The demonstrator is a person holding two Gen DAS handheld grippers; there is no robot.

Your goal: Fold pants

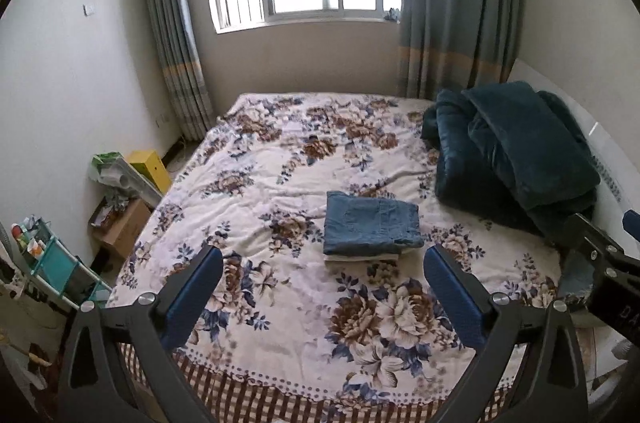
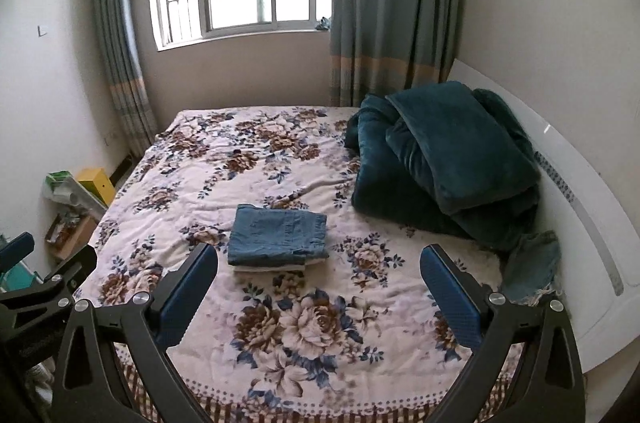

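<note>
Blue denim pants (image 1: 370,225) lie folded into a neat rectangle on top of a folded white garment (image 1: 362,258), in the middle of the floral bed cover (image 1: 280,159). They also show in the right wrist view (image 2: 278,237). My left gripper (image 1: 324,271) is open and empty, held above the near part of the bed, short of the pants. My right gripper (image 2: 319,271) is open and empty, also short of the pants. The right gripper shows at the right edge of the left wrist view (image 1: 600,255); the left gripper shows at the left edge of the right wrist view (image 2: 36,275).
A dark teal blanket (image 2: 444,159) is heaped at the far right of the bed against a white headboard (image 2: 592,223). Another piece of denim (image 2: 532,271) lies by the headboard. Boxes (image 1: 132,191) and a teal shelf (image 1: 52,263) stand on the floor left of the bed.
</note>
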